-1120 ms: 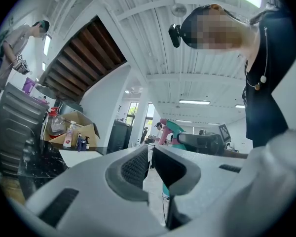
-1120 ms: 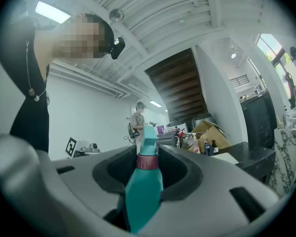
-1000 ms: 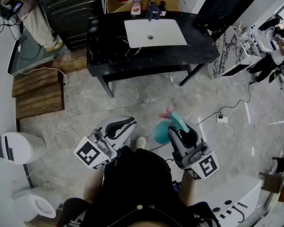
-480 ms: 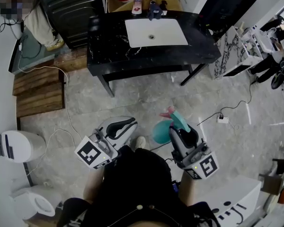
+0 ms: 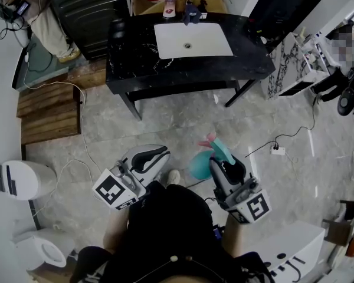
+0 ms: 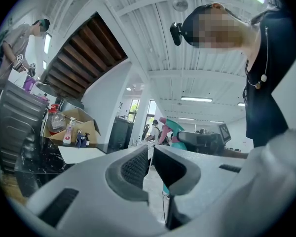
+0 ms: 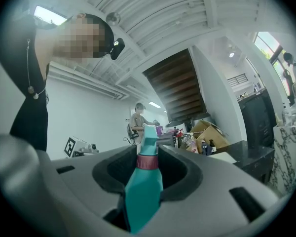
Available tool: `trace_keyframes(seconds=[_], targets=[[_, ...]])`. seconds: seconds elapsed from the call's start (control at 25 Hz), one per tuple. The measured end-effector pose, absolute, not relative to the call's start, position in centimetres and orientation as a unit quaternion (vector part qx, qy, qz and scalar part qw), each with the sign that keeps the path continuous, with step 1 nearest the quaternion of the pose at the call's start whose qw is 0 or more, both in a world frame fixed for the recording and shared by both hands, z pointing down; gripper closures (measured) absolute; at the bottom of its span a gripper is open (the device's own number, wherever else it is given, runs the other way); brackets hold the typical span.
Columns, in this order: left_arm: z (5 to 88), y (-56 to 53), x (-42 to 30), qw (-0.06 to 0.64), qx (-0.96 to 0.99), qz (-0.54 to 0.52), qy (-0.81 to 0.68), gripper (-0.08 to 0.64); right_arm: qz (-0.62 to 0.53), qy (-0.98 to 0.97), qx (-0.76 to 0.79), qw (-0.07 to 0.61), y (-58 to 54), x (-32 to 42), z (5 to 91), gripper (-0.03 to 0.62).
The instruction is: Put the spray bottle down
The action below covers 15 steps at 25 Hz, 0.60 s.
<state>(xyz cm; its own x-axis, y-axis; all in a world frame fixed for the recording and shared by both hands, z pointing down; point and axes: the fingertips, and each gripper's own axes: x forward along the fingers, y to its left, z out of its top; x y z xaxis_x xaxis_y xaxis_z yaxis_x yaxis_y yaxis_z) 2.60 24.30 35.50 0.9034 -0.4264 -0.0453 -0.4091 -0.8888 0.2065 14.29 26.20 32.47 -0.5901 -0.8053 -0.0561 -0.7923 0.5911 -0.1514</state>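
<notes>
A teal spray bottle (image 5: 199, 164) with a pink collar and a teal head is held over the marble floor, in front of the person's body. My right gripper (image 5: 222, 160) is shut on it, its jaws clamped on the bottle's body. In the right gripper view the spray bottle (image 7: 144, 187) stands upright between the dark pads, nozzle pointing away. My left gripper (image 5: 155, 154) hangs beside it on the left, apart from the bottle, jaws close together with nothing between them. In the left gripper view the left gripper (image 6: 150, 158) shows only a thin slit, and the spray bottle (image 6: 172, 128) appears beyond it.
A black marble table (image 5: 133, 61) with a white sink (image 5: 192, 40) stands ahead, with several small bottles (image 5: 170, 3) behind it. Wooden pallets (image 5: 47, 115) lie at left. A power strip (image 5: 277, 148) and cables cross the floor at right. A white cabinet (image 5: 295, 253) is at lower right.
</notes>
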Motion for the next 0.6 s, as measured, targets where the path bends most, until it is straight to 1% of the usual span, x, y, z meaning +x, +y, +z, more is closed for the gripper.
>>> trace_keyframes(seconds=[0.28, 0.4, 0.6], targets=[[36.1, 24.5, 4.1, 0.096, 0.966, -0.037, -0.236, 0.520, -0.061, 0.892, -0.443, 0.064, 26.4, 16.3, 32.8, 0.449], [36.8, 24.4, 4.4, 0.103, 0.962, -0.037, -0.249, 0.520, -0.057, 0.894, -0.441, 0.058, 26.3, 17.3, 33.7, 0.449], [37.4, 23.8, 4.9, 0.112, 0.961, -0.033, -0.250, 0.520, -0.070, 0.891, -0.443, 0.068, 25.7, 17.9, 34.1, 0.449]])
